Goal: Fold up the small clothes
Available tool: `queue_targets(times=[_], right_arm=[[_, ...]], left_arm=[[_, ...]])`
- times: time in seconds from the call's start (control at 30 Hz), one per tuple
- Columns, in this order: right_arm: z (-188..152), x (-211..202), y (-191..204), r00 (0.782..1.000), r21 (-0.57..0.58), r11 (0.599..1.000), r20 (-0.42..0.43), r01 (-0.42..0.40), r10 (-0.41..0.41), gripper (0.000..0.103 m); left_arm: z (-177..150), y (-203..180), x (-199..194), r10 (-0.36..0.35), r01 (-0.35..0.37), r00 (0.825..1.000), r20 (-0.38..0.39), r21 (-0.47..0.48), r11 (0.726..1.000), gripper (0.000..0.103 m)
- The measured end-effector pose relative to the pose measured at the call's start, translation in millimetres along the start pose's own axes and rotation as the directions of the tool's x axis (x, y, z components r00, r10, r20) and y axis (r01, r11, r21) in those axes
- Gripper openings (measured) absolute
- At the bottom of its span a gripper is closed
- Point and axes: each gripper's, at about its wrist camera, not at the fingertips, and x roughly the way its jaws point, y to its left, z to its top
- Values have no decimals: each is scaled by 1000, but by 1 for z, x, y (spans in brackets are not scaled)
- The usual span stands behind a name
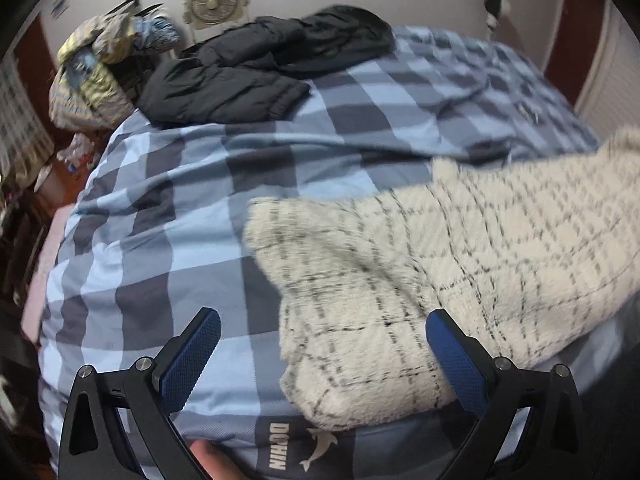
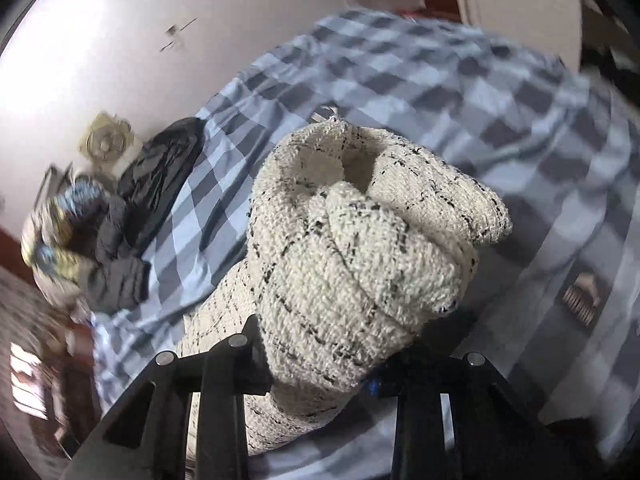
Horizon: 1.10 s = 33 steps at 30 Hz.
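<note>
A cream knitted garment with thin black checks [image 1: 420, 280] lies on the blue checked bedspread [image 1: 180, 200], stretching from the near edge toward the right. My left gripper [image 1: 324, 332] is open above the bed's near edge, its blue pads on either side of the garment's near end, not gripping it. In the right wrist view my right gripper [image 2: 320, 364] is shut on a bunched fold of the same garment [image 2: 352, 240] and holds it lifted above the bedspread [image 2: 440, 80]. Its fingertips are hidden by the cloth.
A black puffer jacket [image 1: 256, 64] lies at the far side of the bed. A pile of colourful clothes [image 1: 92, 64] sits beyond the bed's far left corner, below a wall fan [image 1: 212, 0]. The bed edge drops off on the left.
</note>
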Motion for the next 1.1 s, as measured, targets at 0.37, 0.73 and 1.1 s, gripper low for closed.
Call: queue_targets(times=[0.37,0.73,1.1], right_arm=[[-37,-41,145,976,-485,866,216,120,-15,27],[-200,19,287,992,-879,471,-20,-77,124,33],[-183,46,280,864,-697,521,-464,-492,196,76]], left_arm=[[-8,40,64,-225,165,951,-213,-267,949,103],[-24,155,-65,260,-135,955,142,-573,809,103],[-41,181,-75,223,-24,953,205,-683,730,103]])
